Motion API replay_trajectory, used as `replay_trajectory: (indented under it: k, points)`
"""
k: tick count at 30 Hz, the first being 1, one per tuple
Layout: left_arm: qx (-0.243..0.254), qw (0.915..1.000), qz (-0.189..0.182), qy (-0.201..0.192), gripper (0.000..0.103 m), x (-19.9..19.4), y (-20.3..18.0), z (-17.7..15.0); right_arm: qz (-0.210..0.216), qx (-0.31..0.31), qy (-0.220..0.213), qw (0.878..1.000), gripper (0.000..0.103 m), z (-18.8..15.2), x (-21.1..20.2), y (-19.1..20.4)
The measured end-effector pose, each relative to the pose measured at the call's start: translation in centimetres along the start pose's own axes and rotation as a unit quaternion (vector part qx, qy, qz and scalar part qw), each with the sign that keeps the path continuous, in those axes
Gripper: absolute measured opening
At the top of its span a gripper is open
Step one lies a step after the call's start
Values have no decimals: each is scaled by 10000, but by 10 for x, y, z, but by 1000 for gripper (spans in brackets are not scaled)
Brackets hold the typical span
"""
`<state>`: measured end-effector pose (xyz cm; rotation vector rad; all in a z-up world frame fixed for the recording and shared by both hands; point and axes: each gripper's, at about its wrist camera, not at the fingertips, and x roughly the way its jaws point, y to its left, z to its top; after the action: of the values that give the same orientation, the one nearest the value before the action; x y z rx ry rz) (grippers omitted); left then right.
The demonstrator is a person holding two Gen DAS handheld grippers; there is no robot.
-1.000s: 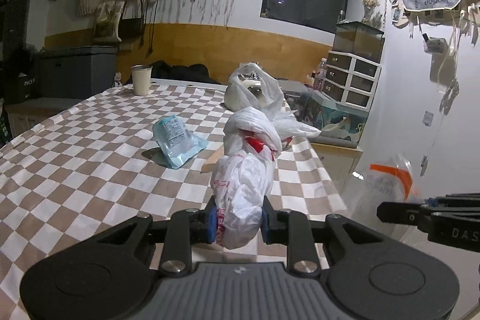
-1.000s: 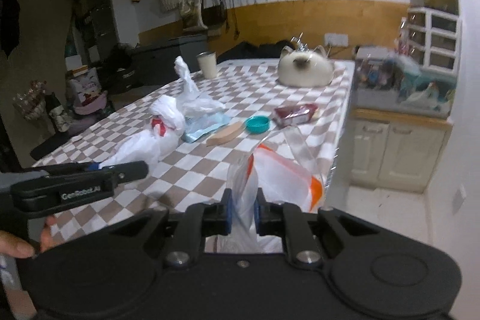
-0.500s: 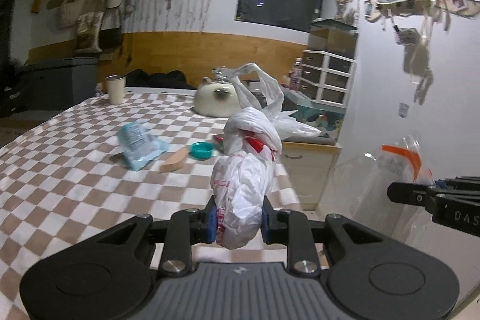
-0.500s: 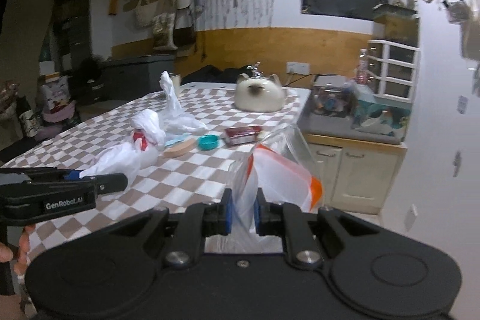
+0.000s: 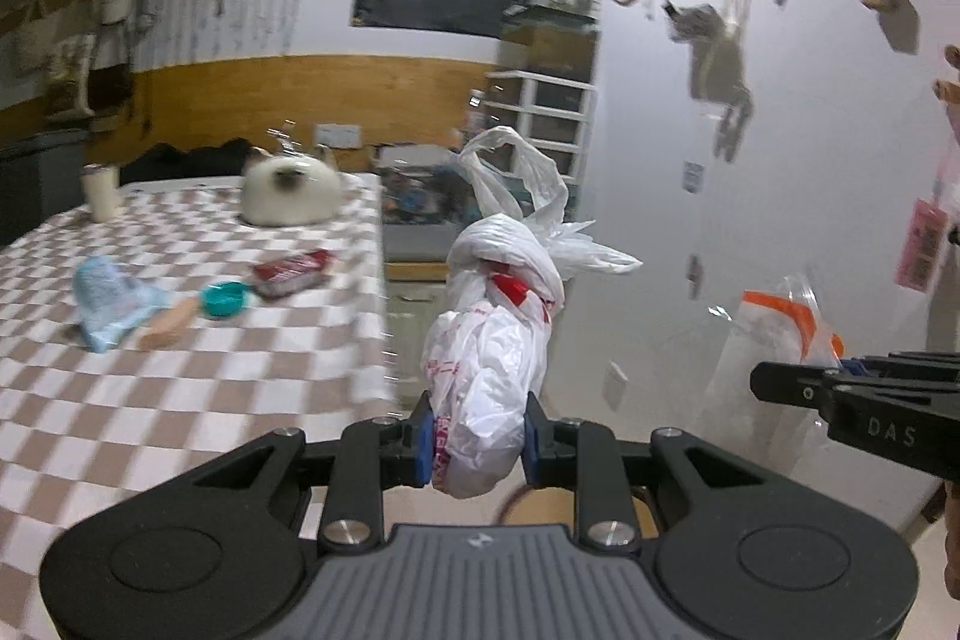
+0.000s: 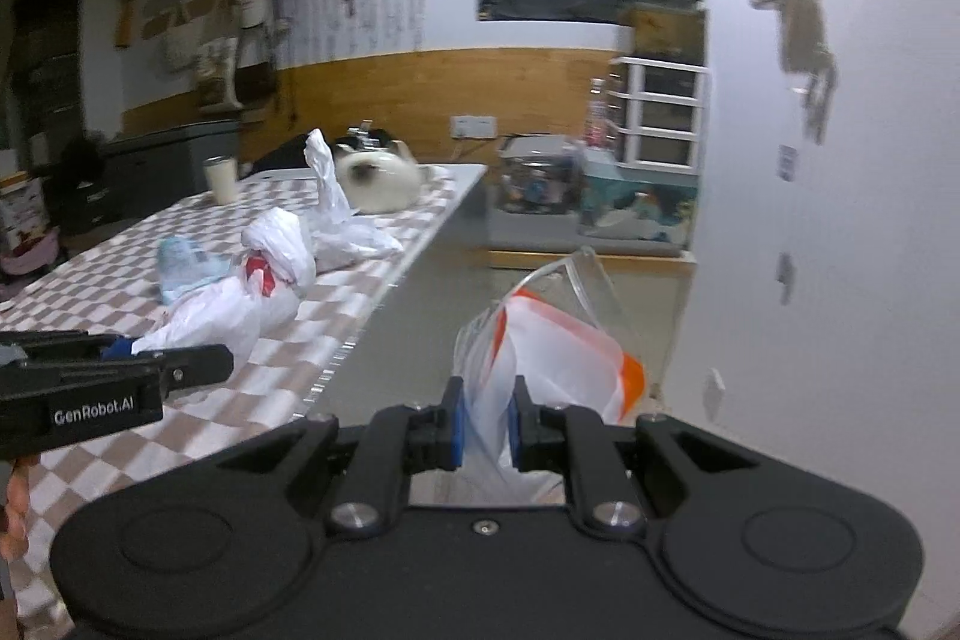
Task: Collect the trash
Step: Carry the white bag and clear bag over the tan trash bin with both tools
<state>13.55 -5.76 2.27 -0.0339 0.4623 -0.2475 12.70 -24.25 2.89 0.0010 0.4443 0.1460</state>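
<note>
Swung right off the checkered table point(image 5: 180, 400) since a second ago. Left gripper point(image 5: 478, 435) clamped on knotted white trash bag point(image 5: 489, 340), squeezed between both pads. Right gripper point(image 6: 485, 424) pinching clear orange-striped bag point(image 6: 558, 352) edge between narrow fingers.

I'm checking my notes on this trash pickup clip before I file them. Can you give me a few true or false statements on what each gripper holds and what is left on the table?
1. The left gripper is shut on a knotted white plastic bag. True.
2. The right gripper is open and holds nothing. False: it is shut on a clear zip bag with an orange strip.
3. A teal lid lies on the checkered table. True.
4. The white plastic bag is already inside the zip bag. False: the two are apart, each held by its own gripper.
5. A light blue packet lies on the table. True.
</note>
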Motion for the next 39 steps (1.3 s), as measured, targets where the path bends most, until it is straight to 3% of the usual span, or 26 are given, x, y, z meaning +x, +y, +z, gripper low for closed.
replay_trajectory:
  k: [7, 17, 25, 32, 39]
  points:
    - [114, 9988, -396, 267, 28, 32, -36, -4, -389, 193, 157, 9989, 14, -12, 1, -41]
    - [449, 9905, -730, 1073, 28, 110, -66, -9, -809, 561, 646, 9930, 14, -39, 33, -90]
    - [1005, 9683, -1027, 2043, 28, 190, -92, -27, -972, 793, 1204, 9848, 14, -61, 80, -113]
    - [1362, 9415, -1013, 2911, 28, 259, -100, -58, -1028, 1022, 1788, 9732, 14, -88, 124, -128]
    - [1678, 9213, -933, 3382, 28, 307, -100, -87, -996, 1166, 2229, 9627, 14, -107, 160, -136]
